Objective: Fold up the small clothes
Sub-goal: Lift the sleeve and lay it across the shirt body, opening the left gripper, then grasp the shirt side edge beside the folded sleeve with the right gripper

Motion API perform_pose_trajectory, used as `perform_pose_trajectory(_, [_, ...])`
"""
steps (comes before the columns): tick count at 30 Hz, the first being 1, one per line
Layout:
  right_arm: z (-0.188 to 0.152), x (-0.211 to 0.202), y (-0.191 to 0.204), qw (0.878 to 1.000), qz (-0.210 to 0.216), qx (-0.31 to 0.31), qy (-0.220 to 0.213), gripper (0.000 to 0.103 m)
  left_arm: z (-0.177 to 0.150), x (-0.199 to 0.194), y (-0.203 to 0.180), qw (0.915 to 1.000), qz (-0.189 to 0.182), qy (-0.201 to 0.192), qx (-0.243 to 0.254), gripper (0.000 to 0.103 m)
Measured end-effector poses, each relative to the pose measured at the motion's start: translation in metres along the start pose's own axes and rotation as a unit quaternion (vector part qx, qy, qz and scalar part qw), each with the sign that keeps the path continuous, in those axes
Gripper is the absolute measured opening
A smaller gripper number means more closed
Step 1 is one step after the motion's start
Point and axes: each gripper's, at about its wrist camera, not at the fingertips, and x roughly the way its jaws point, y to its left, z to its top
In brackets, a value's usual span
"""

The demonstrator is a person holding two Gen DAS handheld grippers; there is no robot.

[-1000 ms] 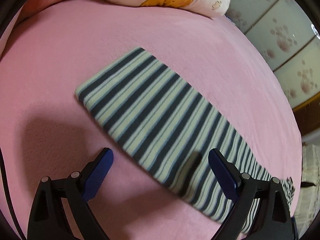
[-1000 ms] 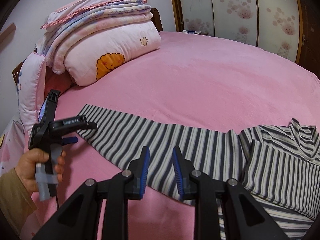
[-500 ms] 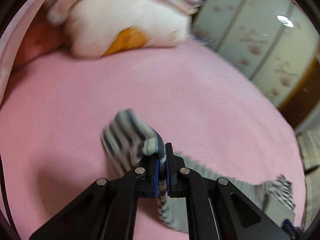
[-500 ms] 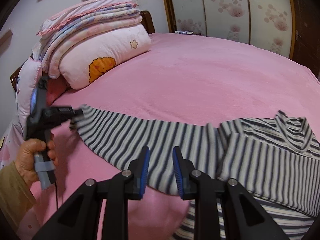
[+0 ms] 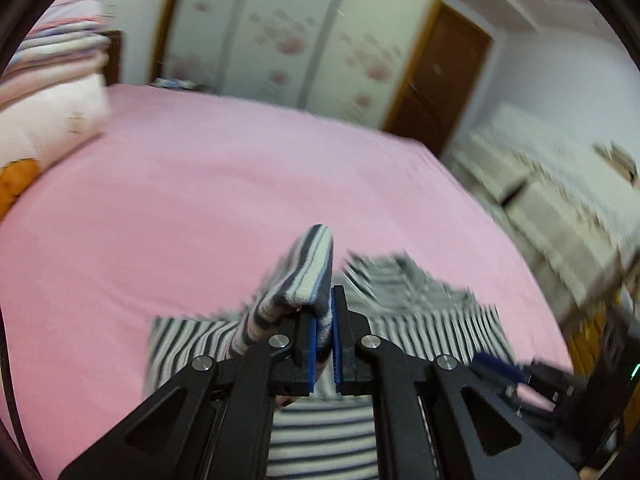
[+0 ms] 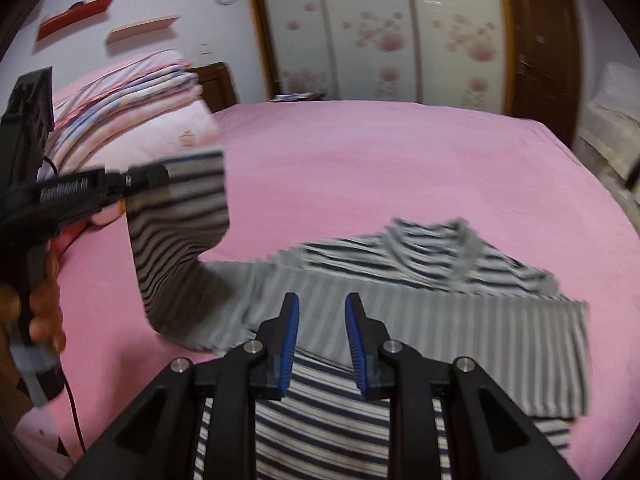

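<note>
Left gripper [image 5: 324,328]: jaws clamped on the sleeve end [image 5: 308,272] of the striped top [image 6: 420,320], lifted clear of the pink bed [image 6: 380,168] at left of the right-wrist frame. Top's body lies lower centre-right. Right gripper [image 6: 322,340]: jaws partly apart, nothing between them, above the striped fabric.

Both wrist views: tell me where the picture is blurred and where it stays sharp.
Left wrist view: room and striped shirt smeared by motion, left tool and the pinched sleeve fairly sharp. Right wrist view: shirt and bedding stack streaked, right tool crisp; fisheye bends the wardrobe.
</note>
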Motion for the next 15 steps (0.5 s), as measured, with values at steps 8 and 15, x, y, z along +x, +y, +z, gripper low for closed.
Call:
perform_pose_trajectory(8, [-0.04,-0.003,-0.079,0.997,-0.033,0.049,0.046,0.024,-0.109,0.092,-0.097,0.9813,-0.041,0.175,0.069,0.049])
perform_pose_trajectory(15, [-0.058,-0.011,-0.109,0.995,-0.025,0.082,0.049,0.024,-0.146,0.08,-0.109,0.9856,-0.082,0.145,0.03,0.075])
